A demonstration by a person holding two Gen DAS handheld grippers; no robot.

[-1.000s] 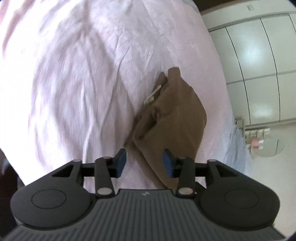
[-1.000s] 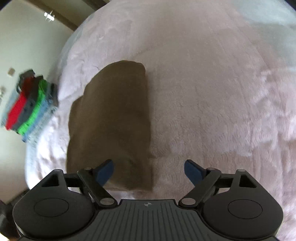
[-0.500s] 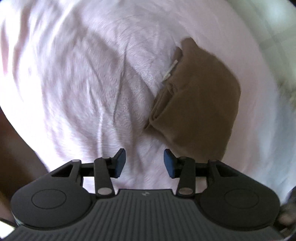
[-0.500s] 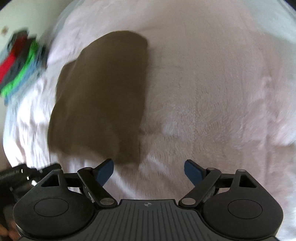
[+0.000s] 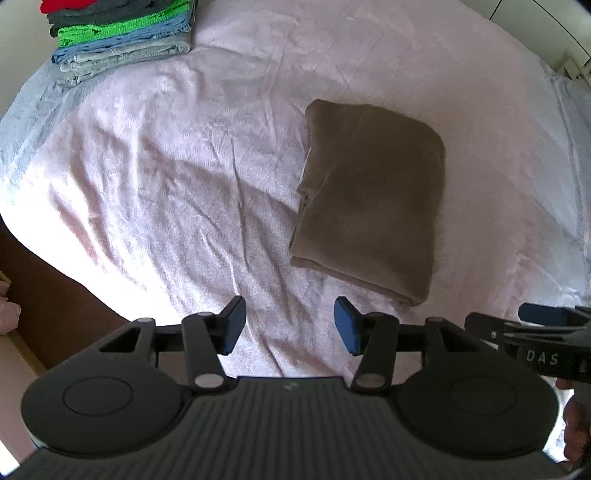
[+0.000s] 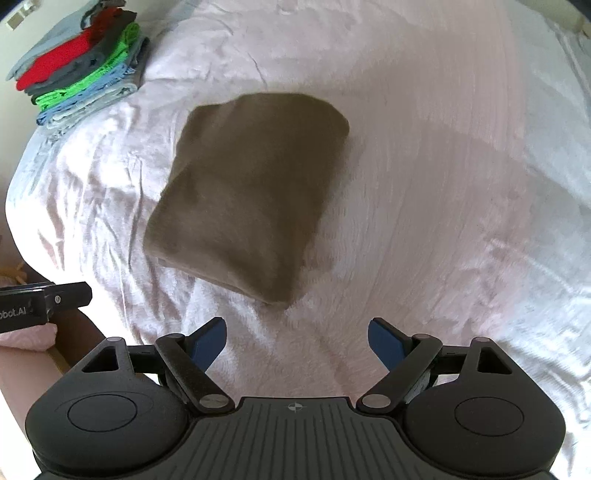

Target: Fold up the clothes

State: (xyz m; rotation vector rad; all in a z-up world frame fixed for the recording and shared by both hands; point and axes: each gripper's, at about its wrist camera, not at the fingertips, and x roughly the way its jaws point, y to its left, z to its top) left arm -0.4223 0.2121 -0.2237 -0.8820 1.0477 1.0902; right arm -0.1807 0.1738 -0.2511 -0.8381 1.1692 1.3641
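Garment: brown, soft-napped folded garment [image 5: 369,199] [image 6: 247,192], a rough rectangle with rounded corners and layered edges along its left side in the left wrist view; lies flat on the bed, mid-cover.
Bed cover: pale pink fleecy bed cover [image 5: 166,177] [image 6: 424,184], creased and rumpled, with a light blue sheet edge at its far left.
Stack: pile of folded clothes in red, grey, green and blue [image 5: 122,33] [image 6: 81,74] at the far left corner of the bed, well apart from the garment.
Change: one second ago the left view sat tight over the garment, which reached down between the fingers; now the garment is farther ahead and fully in view, and the stack has come into the left view.
Left gripper [image 5: 290,328]: blue pads moderately apart, holding nothing, above bare cover just short of the garment's near edge.
Right gripper [image 6: 297,341]: blue pads spread wide, as before, holding nothing, near the garment's near corner, not touching.
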